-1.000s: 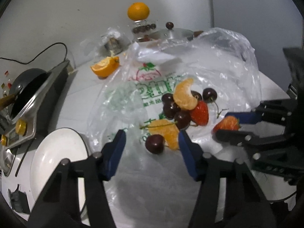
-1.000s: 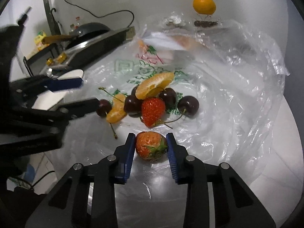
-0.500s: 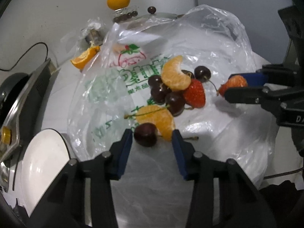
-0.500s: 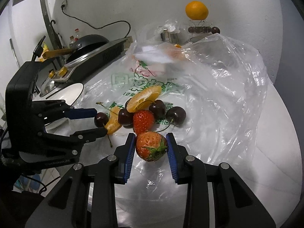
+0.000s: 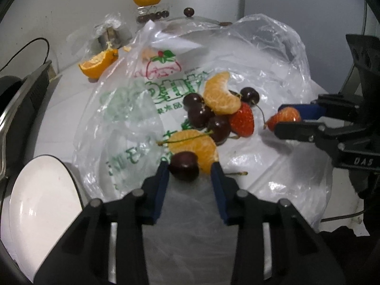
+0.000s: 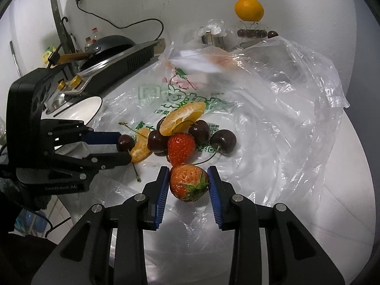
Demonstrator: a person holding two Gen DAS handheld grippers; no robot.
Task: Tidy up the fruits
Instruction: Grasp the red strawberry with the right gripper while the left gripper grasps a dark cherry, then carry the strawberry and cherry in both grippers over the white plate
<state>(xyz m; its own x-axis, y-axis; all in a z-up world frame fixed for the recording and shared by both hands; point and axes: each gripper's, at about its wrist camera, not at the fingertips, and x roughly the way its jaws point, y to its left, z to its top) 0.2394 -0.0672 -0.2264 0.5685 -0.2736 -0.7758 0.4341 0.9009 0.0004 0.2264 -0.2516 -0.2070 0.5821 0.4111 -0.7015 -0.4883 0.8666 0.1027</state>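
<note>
Fruit in both claws, soft skins at stake

Strawberry (image 6: 188, 183) first: it sits pinched between the blue pads of the right claw (image 6: 189, 185), leaf end toward the camera, just in front of the fruit heap on the plastic bag (image 6: 273, 109). From here I'd say it looks lifted a touch off the plastic, though I can't be sure. The pads press straight into ripe flesh, so a harder squeeze could bruise or split it, and a looser one could let it roll out.

Across from it, the left claw (image 5: 190, 166) is narrowed around a dark cherry (image 5: 184, 165). One pad touches it; whether the other does is hard to tell, since an orange segment (image 5: 197, 146) crowds that side. My worry is that the pad catches the segment too and drags it along, or that the round, glossy cherry squirts free.

Behind them the heap holds more cherries, a second strawberry (image 6: 179, 149) and another orange segment (image 6: 184, 117), with stems tangled through. The bag is crinkled and loose on the bench (image 6: 344, 166), so a snagged pad could tug the whole pile. A white bowl (image 5: 40, 204) waits at the left, near the bench edge, probably the destination.
</note>
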